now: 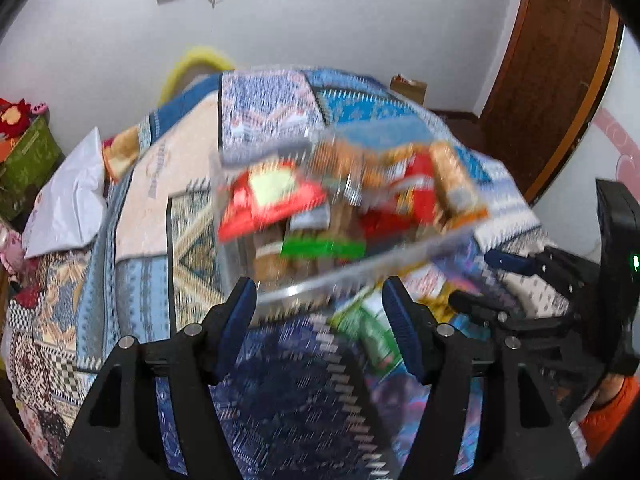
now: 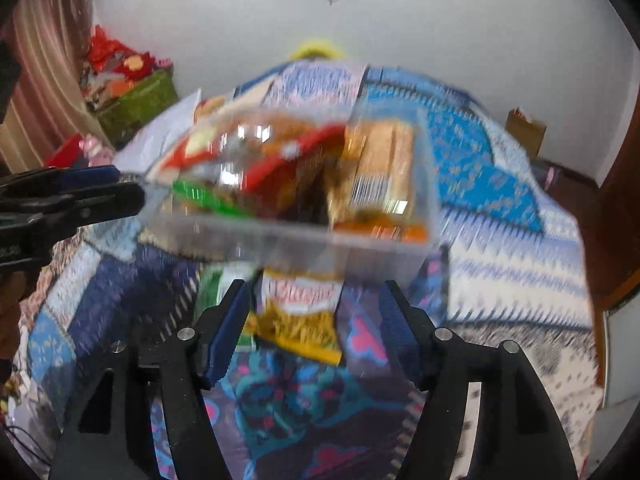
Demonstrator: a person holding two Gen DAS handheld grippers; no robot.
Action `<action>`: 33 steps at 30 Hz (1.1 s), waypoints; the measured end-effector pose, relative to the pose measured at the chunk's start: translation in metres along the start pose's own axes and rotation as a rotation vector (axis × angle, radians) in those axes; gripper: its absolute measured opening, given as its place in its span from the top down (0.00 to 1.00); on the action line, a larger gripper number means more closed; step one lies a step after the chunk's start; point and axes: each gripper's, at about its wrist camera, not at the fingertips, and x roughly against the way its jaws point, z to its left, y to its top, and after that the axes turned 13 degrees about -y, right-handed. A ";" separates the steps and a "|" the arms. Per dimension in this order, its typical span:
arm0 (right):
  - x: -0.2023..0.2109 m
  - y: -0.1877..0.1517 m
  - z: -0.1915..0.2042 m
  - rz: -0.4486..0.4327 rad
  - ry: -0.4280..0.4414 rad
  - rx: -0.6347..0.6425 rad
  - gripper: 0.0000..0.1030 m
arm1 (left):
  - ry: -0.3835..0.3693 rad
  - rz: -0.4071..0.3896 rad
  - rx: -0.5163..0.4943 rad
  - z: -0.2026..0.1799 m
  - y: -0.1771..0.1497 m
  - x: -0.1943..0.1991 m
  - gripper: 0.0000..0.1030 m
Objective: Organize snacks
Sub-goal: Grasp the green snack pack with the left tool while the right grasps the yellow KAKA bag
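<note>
- Holding both my grippers spread with nothing between the fingers: left gripper (image 1: 320,312), right gripper (image 2: 316,308).
- Clear bin (image 2: 360,248) of snack packets sits on the patterned bedspread (image 2: 500,208), blurred.
- Yellow packet (image 2: 298,316) lies loose just before the bin.

White wall (image 1: 320,20), brown door (image 1: 560,60), patterned bedspread (image 2: 480,160).
</note>
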 end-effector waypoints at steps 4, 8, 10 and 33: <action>-0.017 0.003 0.003 0.044 0.020 -0.002 0.39 | 0.010 0.033 -0.013 0.006 -0.019 -0.010 0.37; -0.032 0.008 0.006 0.072 0.007 0.012 0.39 | 0.003 0.060 -0.016 0.008 -0.033 -0.020 0.37; -0.040 0.008 0.007 0.095 0.012 0.010 0.39 | -0.009 0.066 -0.011 0.009 -0.036 -0.025 0.37; -0.022 -0.028 -0.017 0.067 0.039 0.031 0.59 | -0.080 0.141 0.061 -0.016 -0.030 -0.091 0.35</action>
